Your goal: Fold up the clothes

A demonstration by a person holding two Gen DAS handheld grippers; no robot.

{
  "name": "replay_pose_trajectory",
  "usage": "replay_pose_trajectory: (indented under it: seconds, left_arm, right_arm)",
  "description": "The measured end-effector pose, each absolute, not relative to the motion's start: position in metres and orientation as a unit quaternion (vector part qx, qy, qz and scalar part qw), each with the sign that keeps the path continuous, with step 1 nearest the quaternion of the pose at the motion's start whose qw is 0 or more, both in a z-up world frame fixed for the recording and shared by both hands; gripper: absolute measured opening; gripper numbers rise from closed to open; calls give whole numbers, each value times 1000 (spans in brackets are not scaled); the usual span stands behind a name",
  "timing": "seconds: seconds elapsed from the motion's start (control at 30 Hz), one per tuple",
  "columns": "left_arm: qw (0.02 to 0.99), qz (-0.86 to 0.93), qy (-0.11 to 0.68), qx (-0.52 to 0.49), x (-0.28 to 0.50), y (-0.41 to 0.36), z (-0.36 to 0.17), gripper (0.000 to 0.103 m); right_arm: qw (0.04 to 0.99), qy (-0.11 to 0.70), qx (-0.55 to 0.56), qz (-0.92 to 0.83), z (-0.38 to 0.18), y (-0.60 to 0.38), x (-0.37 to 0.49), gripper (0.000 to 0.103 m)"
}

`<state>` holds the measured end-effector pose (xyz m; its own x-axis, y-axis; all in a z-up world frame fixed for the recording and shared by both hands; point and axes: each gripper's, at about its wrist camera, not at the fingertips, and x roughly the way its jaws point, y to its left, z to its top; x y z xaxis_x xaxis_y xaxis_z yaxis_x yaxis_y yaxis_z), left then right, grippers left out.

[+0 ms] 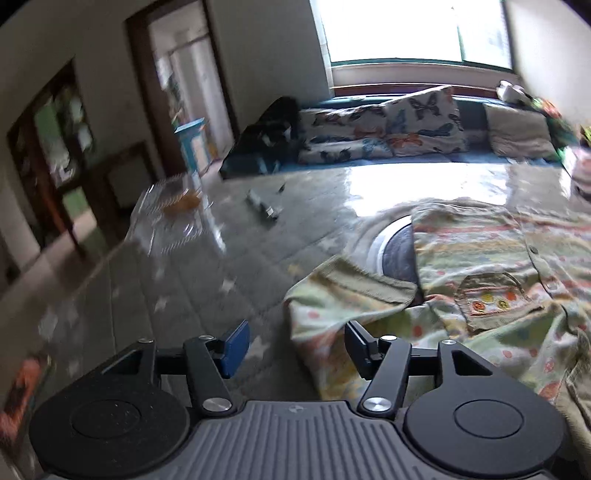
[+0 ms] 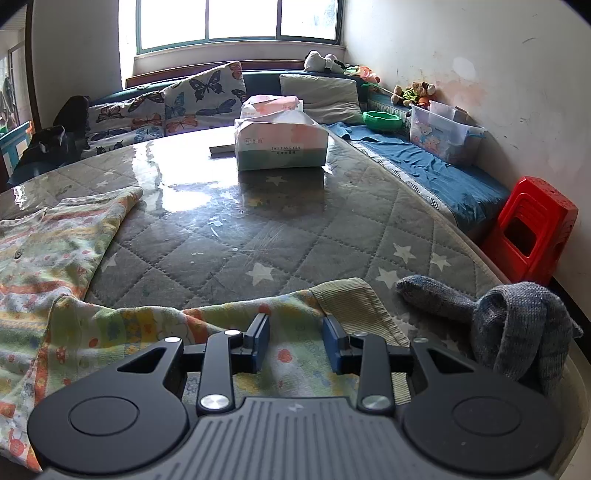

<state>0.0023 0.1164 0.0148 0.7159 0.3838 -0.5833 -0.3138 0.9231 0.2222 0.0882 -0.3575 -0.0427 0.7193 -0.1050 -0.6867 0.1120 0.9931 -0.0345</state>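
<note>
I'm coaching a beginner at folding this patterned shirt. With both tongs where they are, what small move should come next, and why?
Probably close the right tongs on the sleeve lying between their open pads. The left tongs are open and empty at the other sleeve's cuff, and the shirt lies flat.

left hand-held gripper [image 1: 295, 349]: jaws apart | right hand-held gripper [image 2: 295, 341]: jaws apart

Your left wrist view, somewhat blurred, looks down past its jaws; your right does likewise, close. Both share the patterned shirt [image 1: 491, 266] ahead and window [image 2: 236, 18] beyond.
</note>
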Motion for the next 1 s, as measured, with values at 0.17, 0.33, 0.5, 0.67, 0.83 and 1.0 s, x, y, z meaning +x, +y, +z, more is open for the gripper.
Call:
replay_pose_trajectory:
  seconds: [0.17,0.33,0.5,0.67,0.83,1.0]
  left_arm:
    - [921,145,338,129,20,94,1,63]
    - [909,116,357,182,41,84,-18,62]
    - [910,91,370,162,51,91,-27,40]
    - [918,74,368,127,49,101,-26,7]
    - [929,95,352,68,40,120,-18,3]
    - [938,155,312,0,19,153,5,2]
  right_arm:
    - [927,369,7,-58,-43,-358,88,33]
    - [929,367,-9,-46,-39,-350,83,33]
    - [935,351,-53,1,-24,-319,76,33]
    - [932,349,-56,81,-10,-283,79,35]
    - [921,342,-93,163,0,-228,80,41]
    - [902,340,-133,231,-1,-176,79,41]
